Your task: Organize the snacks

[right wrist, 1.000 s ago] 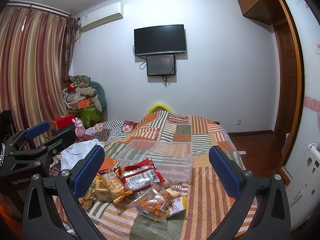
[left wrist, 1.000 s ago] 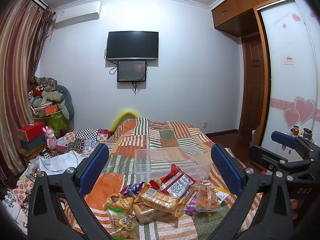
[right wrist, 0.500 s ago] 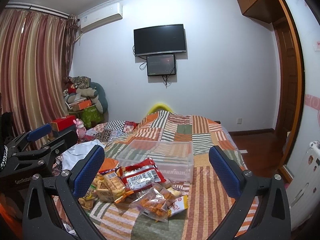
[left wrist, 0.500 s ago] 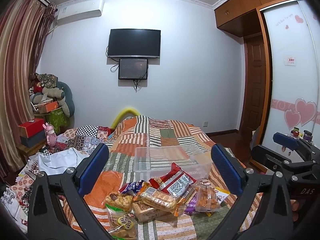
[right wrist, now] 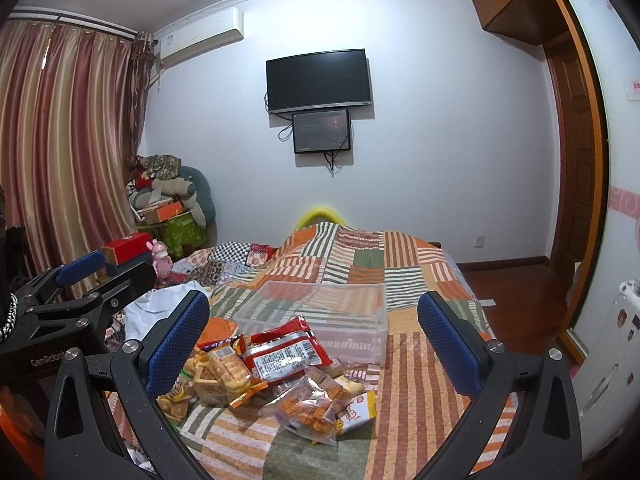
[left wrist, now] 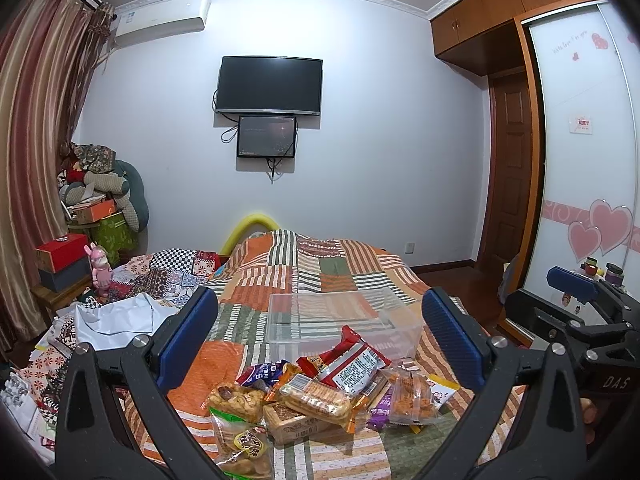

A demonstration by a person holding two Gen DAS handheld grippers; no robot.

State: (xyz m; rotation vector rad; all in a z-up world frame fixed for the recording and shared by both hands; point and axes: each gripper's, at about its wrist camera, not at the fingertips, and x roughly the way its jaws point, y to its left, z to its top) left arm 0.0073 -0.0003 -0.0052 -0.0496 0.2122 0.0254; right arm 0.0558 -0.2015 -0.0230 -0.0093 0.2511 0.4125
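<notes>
1. a bedroom with pale walls: a dark television [left wrist: 269, 84] hangs on the far wall above a smaller screen [left wrist: 267, 136], an air conditioner [left wrist: 162, 20] sits near the ceiling, and striped curtains [right wrist: 64, 152] cover the left side.
2. a patchwork quilt [left wrist: 320, 264] in orange, green and white stripes covers the bed, which fills the foreground in both wrist views.
3. a clear plastic bin [left wrist: 340, 320] rests on the quilt with nothing visible inside it, its near wall just behind the heap of snacks [left wrist: 320, 392].
4. the snacks lie loose on the quilt in front of the bin: a red packet [left wrist: 348, 362] leans on top of the heap, its upper end overlapping the bin's near wall, with a tray of biscuits [left wrist: 316, 398] in clear wrap below it.
5. a clear bag of orange crackers [right wrist: 310, 406] lies at the near right edge of the heap.
6. the left gripper [left wrist: 320, 340] hovers above the heap, its blue-padded fingers spread wide and holding nothing.
7. the right gripper [right wrist: 316, 340] hovers likewise, jaws wide apart and holding nothing, beside the left one.
8. each gripper shows at the edge of the other's camera view.
9. a pile of cushions and boxes [left wrist: 100, 200] stands in the far left corner, and a wardrobe door with pink hearts [left wrist: 600, 228] lines the right wall.
</notes>
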